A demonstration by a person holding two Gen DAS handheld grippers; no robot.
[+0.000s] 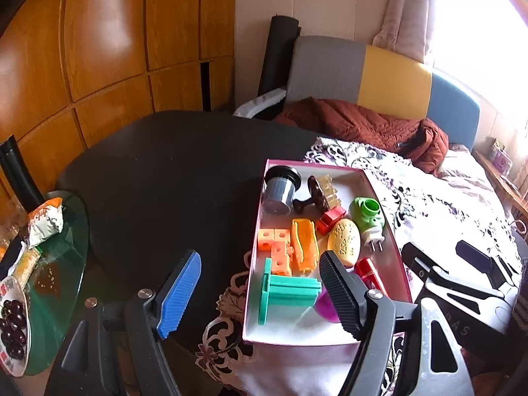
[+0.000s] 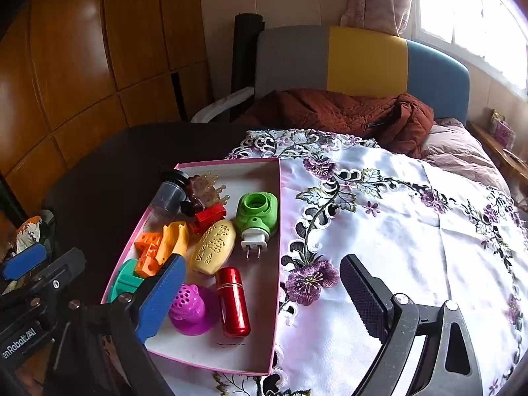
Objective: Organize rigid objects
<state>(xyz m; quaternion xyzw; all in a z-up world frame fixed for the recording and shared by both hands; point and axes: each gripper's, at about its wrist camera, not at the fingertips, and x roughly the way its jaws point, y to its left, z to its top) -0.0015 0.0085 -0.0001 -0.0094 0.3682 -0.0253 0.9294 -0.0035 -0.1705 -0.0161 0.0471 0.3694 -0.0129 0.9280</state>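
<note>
All toys lie in the pink-rimmed box [image 2: 279, 264] at the embroidered cloth's [image 2: 396, 214] left edge. We see left gripper [image 1: 260, 283] and right gripper [image 2: 260, 300] gaping wide, both empty; sorting looks finished.

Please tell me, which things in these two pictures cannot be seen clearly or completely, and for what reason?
- Purple cup: left wrist view, mostly behind the left gripper's black finger.
- Teal piece: right wrist view, partly behind the right gripper's blue finger.
- Plate of cherries: left wrist view, cut off by the left edge.
- Window: right wrist view, washed out by glare.
</note>
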